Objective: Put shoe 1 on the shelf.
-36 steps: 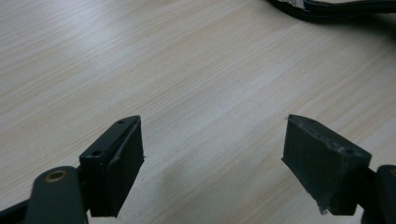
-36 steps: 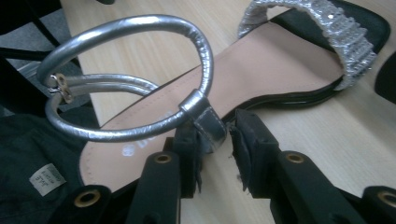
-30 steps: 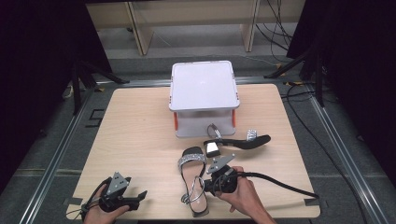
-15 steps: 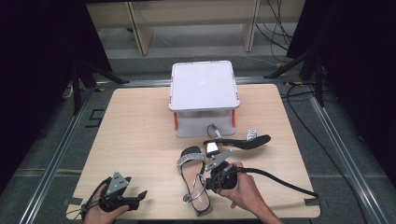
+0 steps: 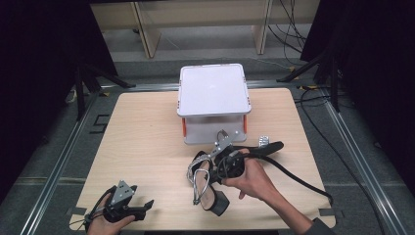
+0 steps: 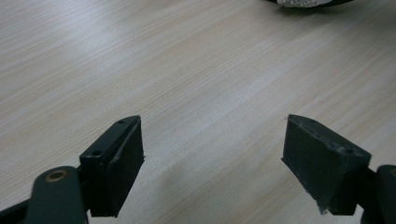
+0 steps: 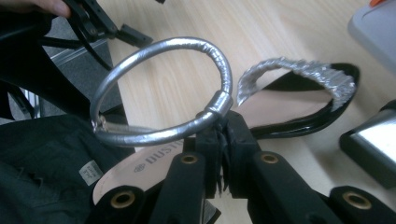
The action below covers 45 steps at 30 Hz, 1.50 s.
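A black block-heel sandal (image 5: 209, 195) with silver straps lies at the table's front centre. My right gripper (image 5: 211, 165) is shut on its silver ankle strap (image 7: 159, 88), and the jaws meet just under the loop in the right gripper view (image 7: 223, 126). The silver toe strap (image 7: 299, 72) lies beyond. A second black sandal (image 5: 262, 147) rests to the right, near the box. My left gripper (image 5: 146, 205) is open at the front left corner, and its jaws (image 6: 212, 149) stand wide apart over bare wood.
A white lidded box (image 5: 213, 93) with orange latches stands at the back centre of the wooden table (image 5: 142, 137). A black cable (image 5: 298, 181) trails right from my right gripper. Dark floor and metal rails surround the table.
My right gripper has moved a little away from the front edge toward the box, pulling the sandal's ankle strap up with it. The left gripper has stayed put.
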Each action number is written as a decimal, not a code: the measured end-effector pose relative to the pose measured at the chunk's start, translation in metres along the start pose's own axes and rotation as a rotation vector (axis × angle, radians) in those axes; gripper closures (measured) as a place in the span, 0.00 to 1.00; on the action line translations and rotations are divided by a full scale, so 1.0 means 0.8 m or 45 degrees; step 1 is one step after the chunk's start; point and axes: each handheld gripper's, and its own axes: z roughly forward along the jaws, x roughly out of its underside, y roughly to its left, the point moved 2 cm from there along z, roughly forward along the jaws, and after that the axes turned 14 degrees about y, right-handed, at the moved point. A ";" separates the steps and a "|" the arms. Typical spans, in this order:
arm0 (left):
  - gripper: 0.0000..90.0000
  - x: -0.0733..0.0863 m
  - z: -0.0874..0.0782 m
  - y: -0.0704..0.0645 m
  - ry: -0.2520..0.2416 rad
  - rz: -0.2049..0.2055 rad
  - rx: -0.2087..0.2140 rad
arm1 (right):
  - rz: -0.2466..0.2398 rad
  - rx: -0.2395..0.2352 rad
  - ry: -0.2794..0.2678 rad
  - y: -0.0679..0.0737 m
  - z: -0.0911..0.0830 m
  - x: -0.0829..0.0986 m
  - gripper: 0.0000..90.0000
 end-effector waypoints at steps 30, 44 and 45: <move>0.22 0.001 0.000 0.000 -0.003 -0.013 0.004 | -0.063 0.047 0.046 0.009 -0.137 -0.094 0.98; 0.22 0.001 0.000 -0.001 -0.006 -0.015 0.009 | -0.101 0.067 0.046 0.022 -0.175 -0.145 0.98; 0.22 0.001 0.001 -0.002 -0.017 -0.027 0.020 | -0.097 0.052 0.041 0.021 -0.183 -0.159 0.98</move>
